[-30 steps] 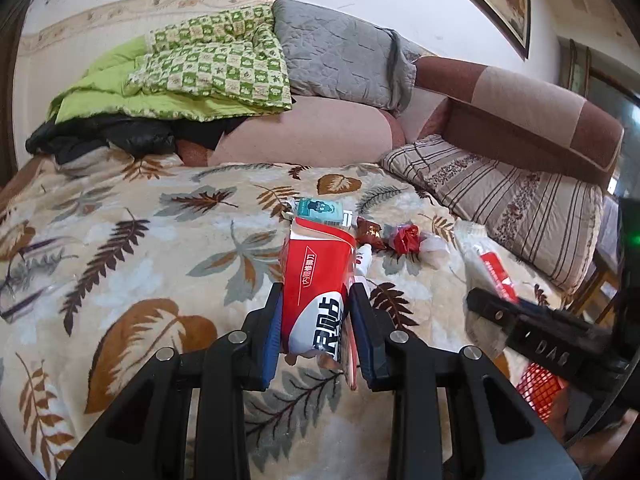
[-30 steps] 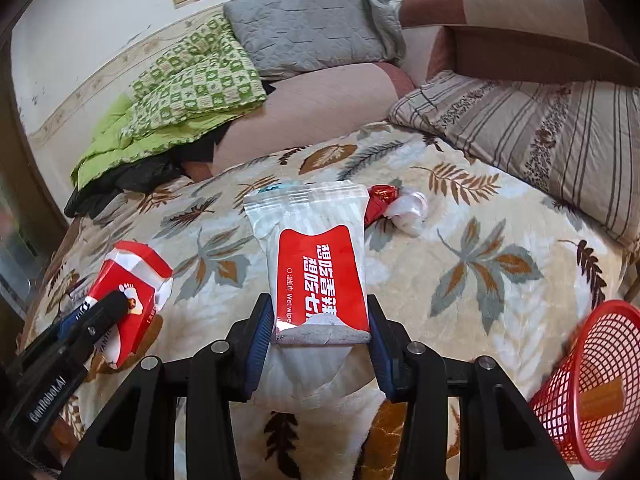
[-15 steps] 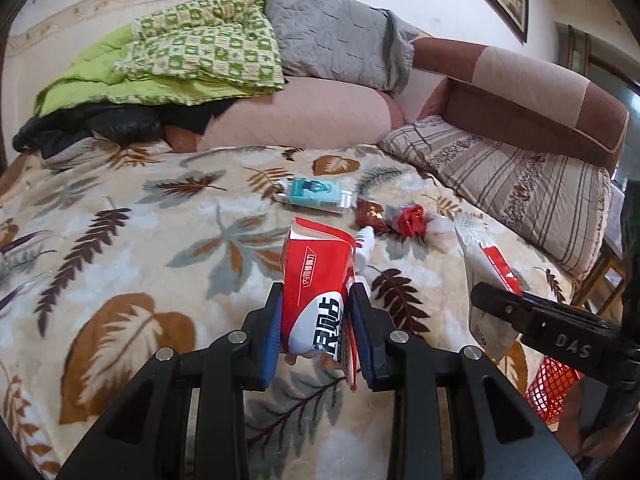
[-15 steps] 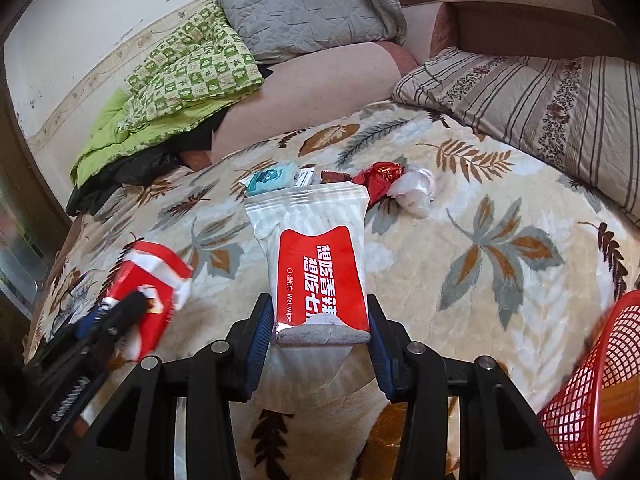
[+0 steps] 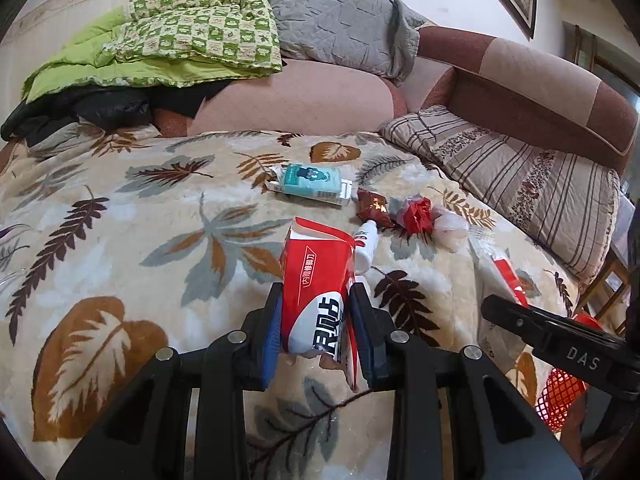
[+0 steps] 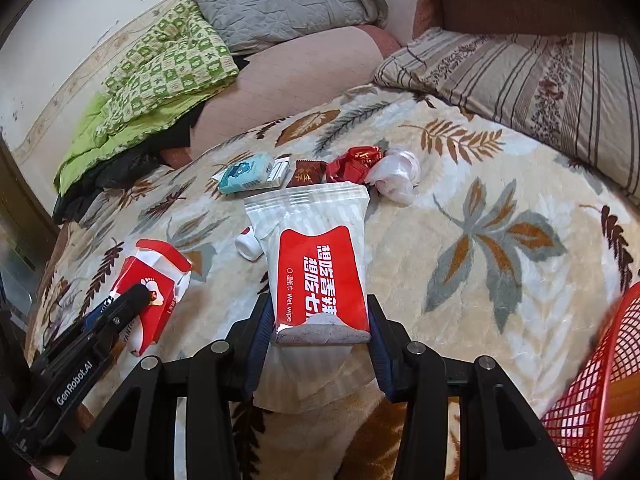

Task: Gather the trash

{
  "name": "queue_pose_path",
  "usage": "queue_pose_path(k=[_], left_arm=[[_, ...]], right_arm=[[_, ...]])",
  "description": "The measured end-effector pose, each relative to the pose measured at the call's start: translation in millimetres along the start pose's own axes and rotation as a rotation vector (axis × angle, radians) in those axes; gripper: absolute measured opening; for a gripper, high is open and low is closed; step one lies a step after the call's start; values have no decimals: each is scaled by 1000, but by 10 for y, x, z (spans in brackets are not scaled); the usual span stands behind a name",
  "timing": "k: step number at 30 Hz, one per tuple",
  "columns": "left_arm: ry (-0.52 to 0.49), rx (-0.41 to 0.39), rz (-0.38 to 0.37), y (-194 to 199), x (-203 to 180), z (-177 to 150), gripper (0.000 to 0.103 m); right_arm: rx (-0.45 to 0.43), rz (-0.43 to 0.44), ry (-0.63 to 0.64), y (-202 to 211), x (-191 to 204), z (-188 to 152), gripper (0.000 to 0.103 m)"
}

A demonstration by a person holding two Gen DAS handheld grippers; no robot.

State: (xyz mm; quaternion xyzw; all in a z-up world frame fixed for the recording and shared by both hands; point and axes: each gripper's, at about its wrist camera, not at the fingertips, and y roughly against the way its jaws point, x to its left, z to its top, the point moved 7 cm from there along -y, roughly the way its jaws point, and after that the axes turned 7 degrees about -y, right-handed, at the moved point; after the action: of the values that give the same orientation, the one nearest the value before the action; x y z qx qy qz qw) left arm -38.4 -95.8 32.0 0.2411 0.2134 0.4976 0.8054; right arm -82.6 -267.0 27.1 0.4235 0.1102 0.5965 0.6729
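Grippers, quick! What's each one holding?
Left gripper: closed on a red and white box.
Right gripper: closed on a wet wipe packet.

Your left gripper (image 5: 316, 332) and right gripper (image 6: 318, 338) are matte black, each with two angular arms, silver screw heads at the joints, and blue pads lining the fingers (image 5: 269, 336). White lettering marks the sides: "GenRobot.AI" and "DAS".

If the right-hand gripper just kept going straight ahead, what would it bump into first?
Probably the candy wrappers just beyond the wet wipe packet that the right gripper holds; depth is hard to judge.
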Motion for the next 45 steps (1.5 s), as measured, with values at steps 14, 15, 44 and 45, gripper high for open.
queue_pose_path(k=[14,15,44,45], left_arm=[[43,1,-35,89,88,-30,31],[45,-1,-37,99,94,-30,31],[-84,-33,87,151,76,-80,31],[-83,-32,89,152,85,-84,31]], right_arm=[[-22,17,-6,69,6,-1,48],[-25,20,-8,80,2,1,48],[2,72,6,3,140,-50,48],[3,71,7,0,139,-49,48]])
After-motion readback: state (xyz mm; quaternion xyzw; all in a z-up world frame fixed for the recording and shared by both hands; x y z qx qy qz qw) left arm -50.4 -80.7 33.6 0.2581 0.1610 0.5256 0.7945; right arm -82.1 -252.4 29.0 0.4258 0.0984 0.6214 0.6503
